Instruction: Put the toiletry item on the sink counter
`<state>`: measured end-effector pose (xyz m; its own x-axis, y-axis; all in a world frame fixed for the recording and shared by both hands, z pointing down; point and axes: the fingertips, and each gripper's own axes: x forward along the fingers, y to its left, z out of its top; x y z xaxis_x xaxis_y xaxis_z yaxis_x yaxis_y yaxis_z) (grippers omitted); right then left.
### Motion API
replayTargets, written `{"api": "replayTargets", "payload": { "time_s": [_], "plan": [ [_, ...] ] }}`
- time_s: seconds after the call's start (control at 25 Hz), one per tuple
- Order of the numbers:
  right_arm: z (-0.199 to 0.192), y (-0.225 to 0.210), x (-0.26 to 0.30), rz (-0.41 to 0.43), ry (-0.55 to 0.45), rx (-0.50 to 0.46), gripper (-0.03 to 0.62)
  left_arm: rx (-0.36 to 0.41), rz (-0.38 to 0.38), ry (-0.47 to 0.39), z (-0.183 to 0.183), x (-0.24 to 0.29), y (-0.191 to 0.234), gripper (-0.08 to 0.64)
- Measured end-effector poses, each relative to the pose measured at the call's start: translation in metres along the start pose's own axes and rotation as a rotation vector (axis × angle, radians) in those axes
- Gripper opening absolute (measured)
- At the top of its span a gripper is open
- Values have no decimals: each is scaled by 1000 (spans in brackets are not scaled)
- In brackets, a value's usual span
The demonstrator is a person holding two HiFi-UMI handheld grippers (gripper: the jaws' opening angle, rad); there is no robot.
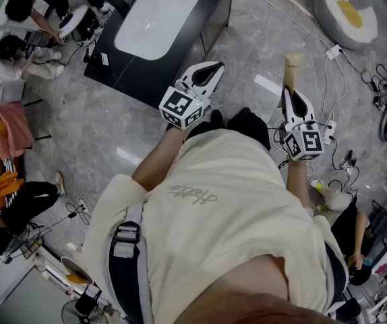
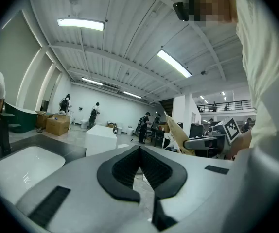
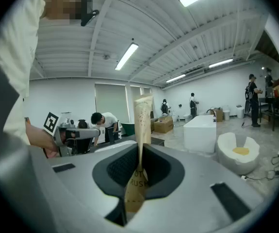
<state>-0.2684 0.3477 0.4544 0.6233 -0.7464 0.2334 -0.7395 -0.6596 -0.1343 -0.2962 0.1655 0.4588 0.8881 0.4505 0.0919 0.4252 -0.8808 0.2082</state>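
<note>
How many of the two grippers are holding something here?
1. The right gripper is shut on a tan packet that sticks out past its tips. The left gripper is shut on nothing.

Tan kraft-paper toiletry sachet, dark lettering near its base. Pale grey right gripper and matching left gripper, both with black ribbed pads; black-and-white square-marker cube on each. Glossy black sink counter, white oval basin. Grey marble-veined floor. Cream shirt, tan script.
</note>
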Motion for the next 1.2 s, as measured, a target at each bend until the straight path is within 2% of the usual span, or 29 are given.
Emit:
{"api": "replayTargets", "payload": {
  "time_s": [0.56, 1.04, 1.2],
  "plan": [
    [-13, 5, 19, 1, 32, 13, 21, -22, -18, 40, -14, -2, 7, 3],
    [-4, -3, 22, -53, 13, 27, 21, -3, -82, 21, -2, 16, 16, 3],
    [-1, 5, 31, -40, 10, 4, 21, -24, -73, 37, -15, 16, 28, 3]
  ]
}}
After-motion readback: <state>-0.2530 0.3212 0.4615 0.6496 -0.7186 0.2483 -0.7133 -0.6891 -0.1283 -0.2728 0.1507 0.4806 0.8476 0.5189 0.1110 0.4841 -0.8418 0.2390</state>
